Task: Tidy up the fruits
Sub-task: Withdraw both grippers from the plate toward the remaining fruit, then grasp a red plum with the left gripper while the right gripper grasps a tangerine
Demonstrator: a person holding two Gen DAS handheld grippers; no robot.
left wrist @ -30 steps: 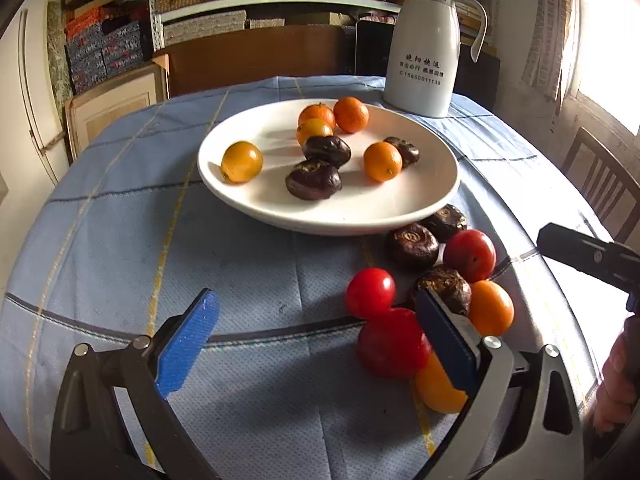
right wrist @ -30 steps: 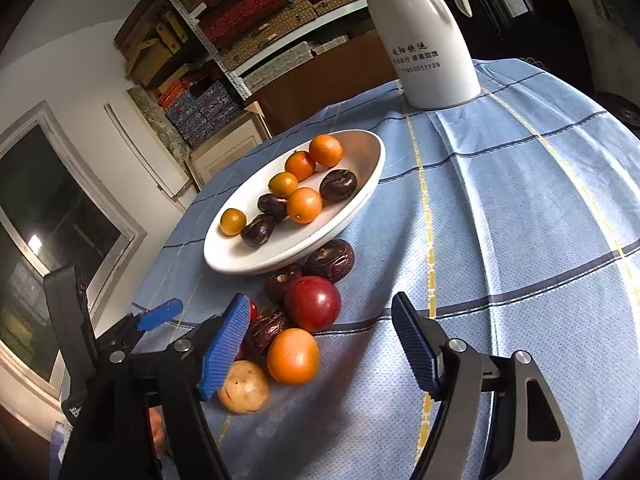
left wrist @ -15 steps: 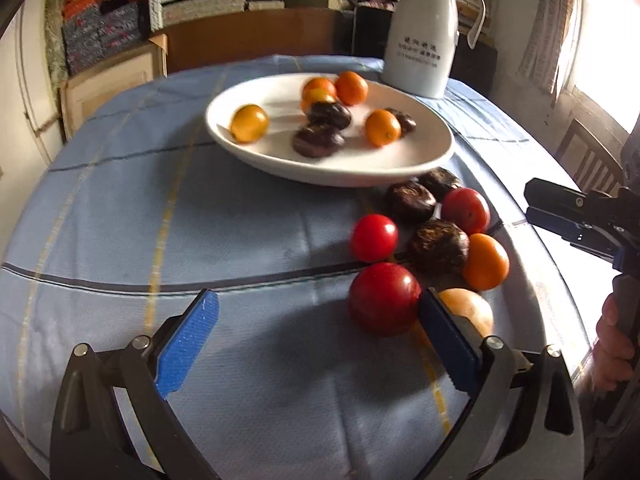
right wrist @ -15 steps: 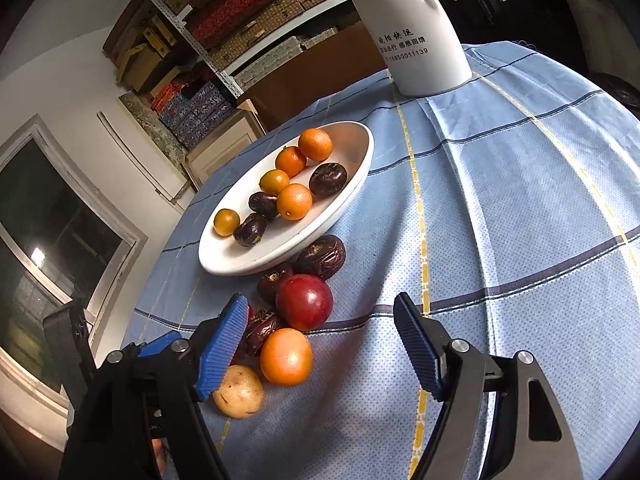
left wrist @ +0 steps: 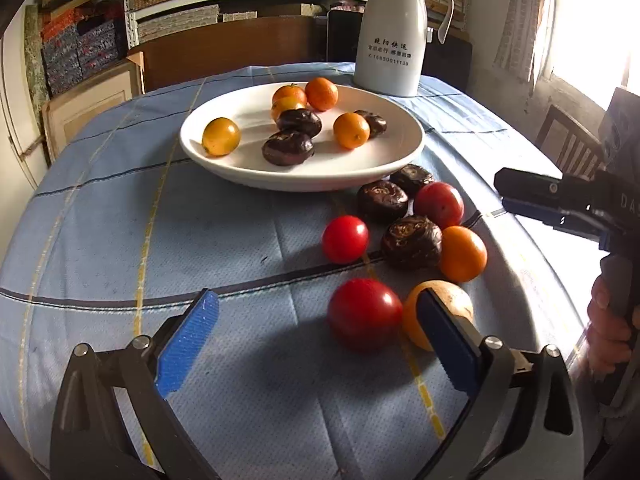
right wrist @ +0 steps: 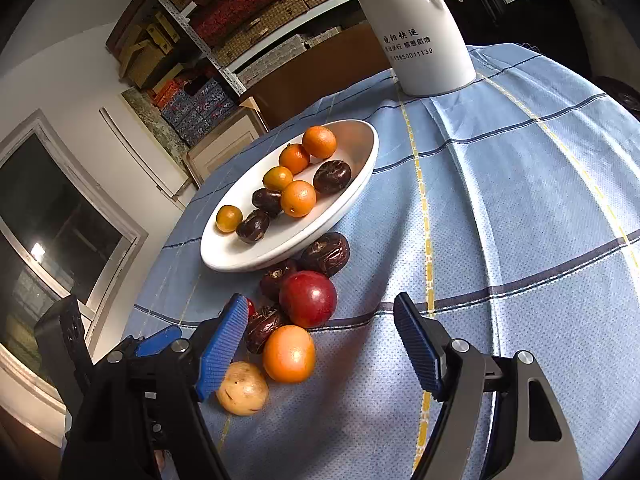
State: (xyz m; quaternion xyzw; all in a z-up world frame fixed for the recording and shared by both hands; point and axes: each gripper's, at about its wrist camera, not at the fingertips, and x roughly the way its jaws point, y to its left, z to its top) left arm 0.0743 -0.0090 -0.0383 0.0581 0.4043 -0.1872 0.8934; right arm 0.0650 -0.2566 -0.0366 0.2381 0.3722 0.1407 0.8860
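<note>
A white plate (left wrist: 392, 160) (right wrist: 352, 196) holds several small oranges and dark brown fruits. Loose fruit lies on the blue cloth in front of it: a large red fruit (left wrist: 365, 314), a small red one (left wrist: 345, 239), an orange (left wrist: 463, 254) (right wrist: 289, 354), a yellowish fruit (left wrist: 452, 304) (right wrist: 242, 389), a dark red fruit (right wrist: 308, 299) and dark brown ones (left wrist: 412, 242). My left gripper (left wrist: 316, 340) stands open, the large red fruit just inside its right pad. My right gripper (right wrist: 320, 350) is open, with the orange between its fingers, untouched.
A tall white jug (left wrist: 394, 28) (right wrist: 420, 28) stands behind the plate. The round table's edge (left wrist: 560, 300) curves close on the right, where a hand (left wrist: 608, 332) grips the other tool. Shelves with boxes (left wrist: 180, 8) and a wooden chair (left wrist: 572, 140) surround the table.
The left gripper has tipped and shifted a little, so the large red fruit now lies clear of its right pad. The right gripper has kept still.
</note>
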